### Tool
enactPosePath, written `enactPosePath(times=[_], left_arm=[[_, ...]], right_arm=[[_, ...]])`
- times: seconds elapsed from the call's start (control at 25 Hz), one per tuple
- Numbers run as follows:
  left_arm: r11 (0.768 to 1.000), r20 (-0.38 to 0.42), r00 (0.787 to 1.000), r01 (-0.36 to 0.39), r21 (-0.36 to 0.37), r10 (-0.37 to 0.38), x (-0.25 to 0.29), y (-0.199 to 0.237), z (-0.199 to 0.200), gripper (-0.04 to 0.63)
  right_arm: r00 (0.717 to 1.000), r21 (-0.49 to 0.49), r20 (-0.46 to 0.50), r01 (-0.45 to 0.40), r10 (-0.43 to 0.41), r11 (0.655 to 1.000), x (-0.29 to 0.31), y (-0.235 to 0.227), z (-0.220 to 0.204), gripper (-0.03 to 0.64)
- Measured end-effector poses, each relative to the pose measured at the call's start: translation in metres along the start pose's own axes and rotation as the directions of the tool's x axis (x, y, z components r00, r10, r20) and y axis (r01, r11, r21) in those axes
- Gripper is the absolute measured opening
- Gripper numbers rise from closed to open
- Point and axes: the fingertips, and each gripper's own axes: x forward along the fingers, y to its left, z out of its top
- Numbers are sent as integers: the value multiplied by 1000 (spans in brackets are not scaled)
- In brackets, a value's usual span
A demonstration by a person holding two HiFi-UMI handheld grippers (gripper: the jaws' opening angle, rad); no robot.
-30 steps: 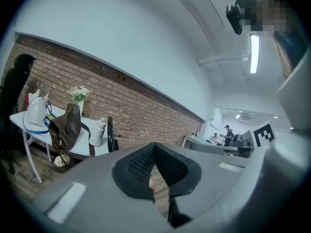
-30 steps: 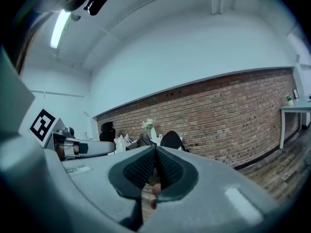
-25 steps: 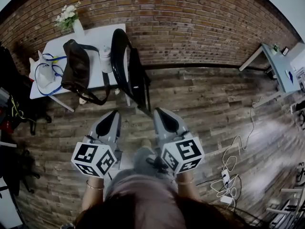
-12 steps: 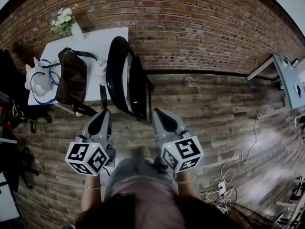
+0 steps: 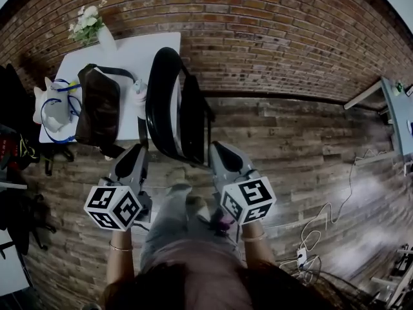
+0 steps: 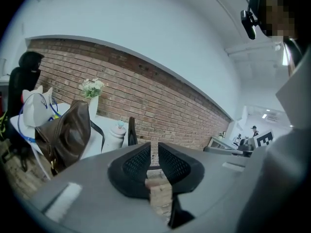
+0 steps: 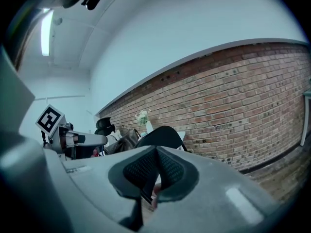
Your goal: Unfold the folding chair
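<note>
The only print on show is the black-and-white square markers on each gripper's cube. The left gripper has just been easing its jaws apart, and the narrow slit between them holds nothing. The right gripper has its jaws pressed together, empty. The folding chair, black and still folded, stands upright just ahead of both, beside the white table at the brick wall.

No legible text, label, brand or number anywhere.
</note>
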Motion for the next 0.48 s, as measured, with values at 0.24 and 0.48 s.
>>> enactPosePath(times=[0.24, 0.48], left_arm=[[1000, -78, 997, 10, 8, -9, 36, 25, -3, 91], [999, -175, 984, 34, -4, -34, 71, 42, -8, 166]], right_arm=[[999, 28, -49, 7, -6, 1000, 36, -14, -14, 41], [992, 64, -123, 14, -6, 998, 77, -32, -33, 71]])
